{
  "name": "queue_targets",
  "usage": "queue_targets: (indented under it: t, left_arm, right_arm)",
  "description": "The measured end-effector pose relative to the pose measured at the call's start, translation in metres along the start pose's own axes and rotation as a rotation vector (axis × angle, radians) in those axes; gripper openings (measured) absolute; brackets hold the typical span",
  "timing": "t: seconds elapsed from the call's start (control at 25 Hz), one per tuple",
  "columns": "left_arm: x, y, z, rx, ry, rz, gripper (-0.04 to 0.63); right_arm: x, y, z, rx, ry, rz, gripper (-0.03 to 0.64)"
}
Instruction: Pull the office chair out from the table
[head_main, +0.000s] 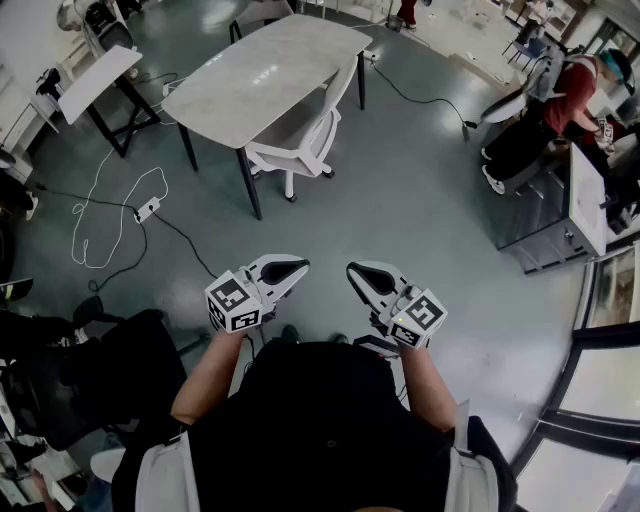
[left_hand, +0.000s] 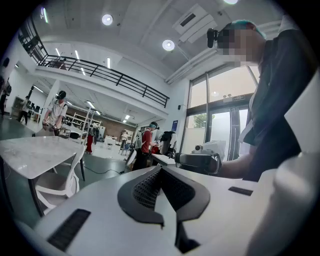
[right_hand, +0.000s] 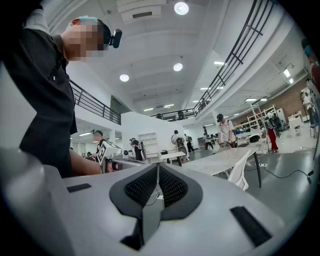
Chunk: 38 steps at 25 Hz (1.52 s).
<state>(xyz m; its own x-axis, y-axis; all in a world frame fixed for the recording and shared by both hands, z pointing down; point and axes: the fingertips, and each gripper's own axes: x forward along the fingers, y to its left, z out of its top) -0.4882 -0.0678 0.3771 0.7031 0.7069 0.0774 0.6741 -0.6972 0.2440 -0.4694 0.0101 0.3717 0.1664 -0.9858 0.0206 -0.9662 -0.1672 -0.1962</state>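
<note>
Office chair (head_main: 308, 138) tucked under table (head_main: 268, 72), untouched

Grey floor (head_main: 420, 200), round ceiling lights (right_hand: 181, 7), black balcony railing (left_hand: 100, 70), tall windows (left_hand: 220, 125).

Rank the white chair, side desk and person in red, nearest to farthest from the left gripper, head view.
1. White chair, ahead, pushed in at the table.
2. Side desk, upper left.
3. Person in red, far right.
</note>
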Motion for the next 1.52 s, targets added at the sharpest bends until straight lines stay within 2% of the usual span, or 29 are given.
queue_targets:
  t: [0.2,0.4,0.56,0.68,0.84,1.16,1.52]
  left_arm:
    - [0.000,0.001,-0.002,0.004,0.016,-0.015,0.012]
    - [-0.005,0.004,-0.002,-0.002,0.006,0.009,0.012]
    - [-0.010,-0.004,-0.002,-0.013,0.001,0.022,0.012]
    - [-0.006,-0.002,-0.004,-0.011,-0.017,0.027,0.012]
    - [0.002,-0.008,-0.018,-0.047,-0.013,0.031,0.012]
    - [0.033,-0.039,-0.031,-0.021,0.010,0.014,0.012]
    - [0.056,-0.065,-0.054,-0.048,0.058,0.063,0.012]
  right_arm:
    - [0.003,0.000,0.001,-0.006,-0.008,-0.010,0.026]
    - [0.005,0.000,-0.004,-0.006,0.003,0.006,0.026]
    - [-0.002,0.001,0.000,-0.020,-0.001,-0.016,0.026]
    - [-0.007,-0.007,0.002,-0.060,0.002,-0.034,0.026]
    - [-0.033,-0.019,-0.006,-0.152,0.078,-0.090,0.026]
    - [-0.094,-0.042,-0.024,-0.092,0.043,-0.143,0.026]
    - [-0.122,-0.043,-0.060,-0.040,0.062,-0.081,0.026]
